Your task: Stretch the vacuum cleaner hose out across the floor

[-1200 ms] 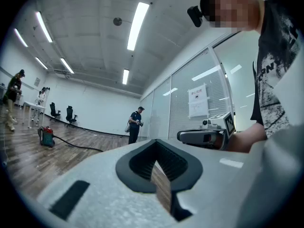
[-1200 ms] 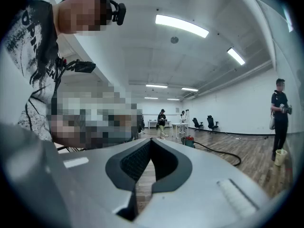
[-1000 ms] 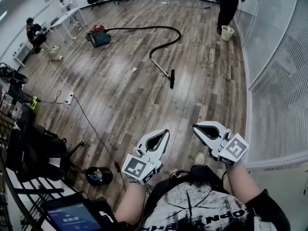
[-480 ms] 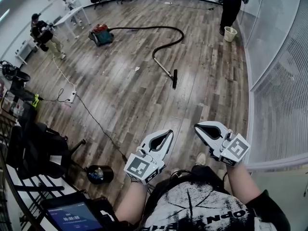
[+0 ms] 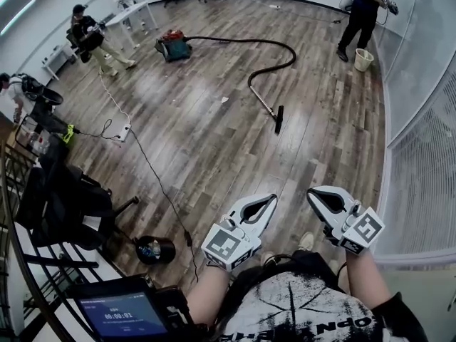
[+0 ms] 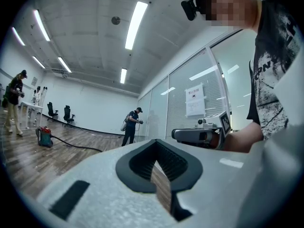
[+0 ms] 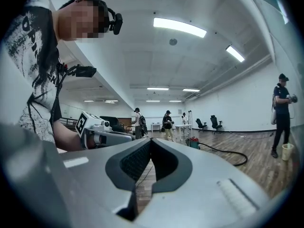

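Vac hose (image 5: 242, 39) well apart from L gripper (image 5: 271, 199), R gripper (image 5: 314, 192), fingers together, empty

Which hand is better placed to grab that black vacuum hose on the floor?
Left, narrowly: the black floor nozzle on the black hose lies straighter ahead of the left gripper than the right gripper. Both are shut, empty, far off.

Bucket (image 5: 364, 60) by glass wall (image 5: 420, 70); tablet (image 5: 114, 315) btm left.
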The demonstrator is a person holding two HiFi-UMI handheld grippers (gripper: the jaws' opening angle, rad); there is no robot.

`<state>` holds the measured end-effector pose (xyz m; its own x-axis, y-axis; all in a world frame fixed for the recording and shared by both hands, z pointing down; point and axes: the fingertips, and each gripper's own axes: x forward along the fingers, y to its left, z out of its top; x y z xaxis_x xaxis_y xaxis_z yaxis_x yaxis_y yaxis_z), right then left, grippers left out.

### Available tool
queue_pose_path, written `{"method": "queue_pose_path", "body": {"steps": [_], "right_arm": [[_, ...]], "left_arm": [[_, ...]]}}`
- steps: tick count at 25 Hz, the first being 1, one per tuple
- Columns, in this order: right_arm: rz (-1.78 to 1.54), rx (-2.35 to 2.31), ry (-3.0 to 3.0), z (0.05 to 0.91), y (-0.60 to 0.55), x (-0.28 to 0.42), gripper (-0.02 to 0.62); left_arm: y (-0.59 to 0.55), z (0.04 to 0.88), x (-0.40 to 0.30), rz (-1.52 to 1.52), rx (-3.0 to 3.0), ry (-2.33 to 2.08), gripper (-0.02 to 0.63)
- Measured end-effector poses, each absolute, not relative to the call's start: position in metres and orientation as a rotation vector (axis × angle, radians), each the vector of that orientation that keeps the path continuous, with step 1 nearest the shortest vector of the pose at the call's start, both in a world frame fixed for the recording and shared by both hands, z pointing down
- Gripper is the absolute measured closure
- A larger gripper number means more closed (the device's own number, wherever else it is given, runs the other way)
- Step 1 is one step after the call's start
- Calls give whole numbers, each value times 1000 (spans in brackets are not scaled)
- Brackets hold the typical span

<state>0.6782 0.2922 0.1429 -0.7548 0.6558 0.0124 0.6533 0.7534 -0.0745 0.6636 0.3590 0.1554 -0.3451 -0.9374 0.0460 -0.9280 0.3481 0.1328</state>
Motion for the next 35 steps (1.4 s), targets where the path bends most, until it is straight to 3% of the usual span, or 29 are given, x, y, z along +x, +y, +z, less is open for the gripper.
{"method": "queue_pose_path", "body": {"steps": [12, 26, 35], "right_arm": [[39, -1129, -2933, 142, 306, 694, 588], [73, -1099, -2845, 150, 285, 665, 588], [127, -1142, -2836, 159, 233, 573, 588]], "left_arm": [[370, 161, 681, -137, 1730, -2499, 606], [346, 160, 652, -157, 1759, -2458, 606], [296, 173, 567, -151, 1684, -2484, 606]]}}
